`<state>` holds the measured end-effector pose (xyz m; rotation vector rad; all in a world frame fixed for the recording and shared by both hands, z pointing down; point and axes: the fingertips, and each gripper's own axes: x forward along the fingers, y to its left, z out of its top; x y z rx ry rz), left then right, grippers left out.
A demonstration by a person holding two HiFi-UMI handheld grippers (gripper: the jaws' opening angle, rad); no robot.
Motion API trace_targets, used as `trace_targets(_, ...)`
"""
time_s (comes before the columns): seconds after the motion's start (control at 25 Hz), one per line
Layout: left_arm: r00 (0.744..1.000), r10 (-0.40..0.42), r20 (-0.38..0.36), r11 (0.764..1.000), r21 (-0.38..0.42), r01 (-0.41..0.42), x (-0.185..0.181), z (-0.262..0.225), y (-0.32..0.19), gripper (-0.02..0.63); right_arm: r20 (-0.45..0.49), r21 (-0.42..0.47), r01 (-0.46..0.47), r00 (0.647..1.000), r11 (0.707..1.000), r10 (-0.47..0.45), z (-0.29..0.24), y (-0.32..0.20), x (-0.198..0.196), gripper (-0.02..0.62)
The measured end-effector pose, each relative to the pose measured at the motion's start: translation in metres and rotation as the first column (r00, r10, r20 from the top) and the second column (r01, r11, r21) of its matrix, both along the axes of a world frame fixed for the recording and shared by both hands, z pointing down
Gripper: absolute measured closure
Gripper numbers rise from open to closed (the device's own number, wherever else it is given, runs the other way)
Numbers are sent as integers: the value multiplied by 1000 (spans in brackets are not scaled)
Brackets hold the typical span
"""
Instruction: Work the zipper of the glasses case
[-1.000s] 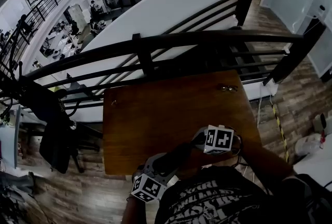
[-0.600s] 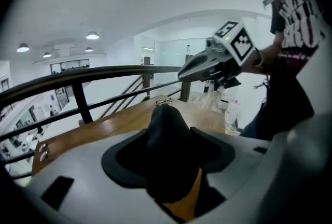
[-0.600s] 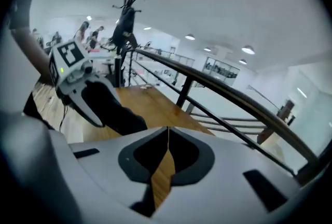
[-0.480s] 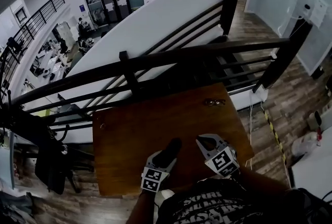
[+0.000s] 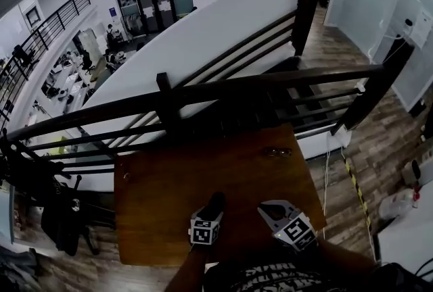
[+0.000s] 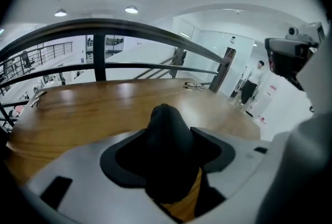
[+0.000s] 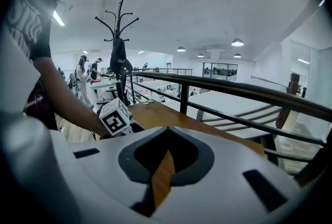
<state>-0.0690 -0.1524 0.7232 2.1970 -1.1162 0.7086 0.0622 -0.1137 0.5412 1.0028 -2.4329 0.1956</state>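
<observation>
The black glasses case (image 5: 216, 203) sticks out forward from my left gripper (image 5: 209, 217), low over the wooden table (image 5: 176, 182) near its front edge. In the left gripper view the case (image 6: 167, 145) fills the gap between the wide-set jaws, and the dark pads (image 6: 120, 158) press on its sides. Its zipper does not show. My right gripper (image 5: 266, 208) hovers a hand's width to the right of the case, jaws shut and empty. In its own view the right gripper (image 7: 167, 133) has its tips together, with the left gripper's marker cube (image 7: 116, 116) beyond them.
A pair of glasses (image 5: 277, 151) lies near the table's far right corner. A dark railing (image 5: 203, 91) runs just behind the table, with a drop to a lower floor beyond it. A coat stand (image 7: 120, 57) stands off the table's left end, with people near desks behind it.
The right gripper has drawn away from the case's far end to the right. The left gripper has swung the case round so that it points straight away over the table.
</observation>
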Motion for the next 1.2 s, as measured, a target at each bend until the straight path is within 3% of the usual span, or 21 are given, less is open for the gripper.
trace_targets(0.28, 999, -37, 34, 999, 28, 36, -4, 7, -2, 336, -7, -88, 135, 991, 987, -136, 18, -1, -10, 597)
trace_targets(0.4, 996, -80, 35, 994, 73, 77, -9, -20, 7, 330, 13, -86, 188, 982, 978, -188, 18, -2, -14, 597)
trace_targets(0.48, 987, -159, 5, 976, 150, 157, -23, -60, 10, 330, 50, -64, 209, 977, 976, -206, 4, -6, -22, 597)
trace_targets(0.52, 976, -214, -27, 955, 204, 215, -33, -90, 11, 330, 76, -36, 213, 975, 976, -210, -10, -9, -27, 597)
trace_targets(0.6, 940, -320, -118, 881, 327, 341, -55, -163, 18, 330, 135, 51, 206, 968, 977, -212, -46, -14, -36, 597)
trace_targets(0.68, 897, -389, -210, 767, 466, 442, -74, -247, 33, 335, 199, 143, 178, 958, 974, -204, -83, -18, -42, 597)
trace_targets(0.76, 863, -437, -255, 633, 594, 496, -91, -319, 47, 470, 264, 230, 149, 942, 962, -209, -119, -22, -51, 597)
trace_targets(0.8, 848, -455, -272, 579, 633, 514, -98, -344, 52, 528, 302, 270, 135, 928, 953, -217, -138, -25, -58, 597)
trace_targets(0.84, 834, -467, -294, 541, 651, 532, -106, -361, 56, 579, 339, 304, 122, 913, 945, -227, -154, -26, -66, 597)
trace_targets(0.92, 812, -481, -331, 512, 646, 566, -120, -375, 63, 600, 389, 355, 95, 890, 930, -240, -174, -25, -83, 597)
trace_targets(1.08, 798, -528, -291, 514, 638, 573, -141, -366, 82, 600, 397, 385, 67, 888, 920, -231, -178, -13, -110, 597)
trace_targets(1.2, 807, -528, -264, 520, 651, 553, -155, -363, 76, 600, 372, 387, 65, 902, 920, -221, -170, -20, -124, 597)
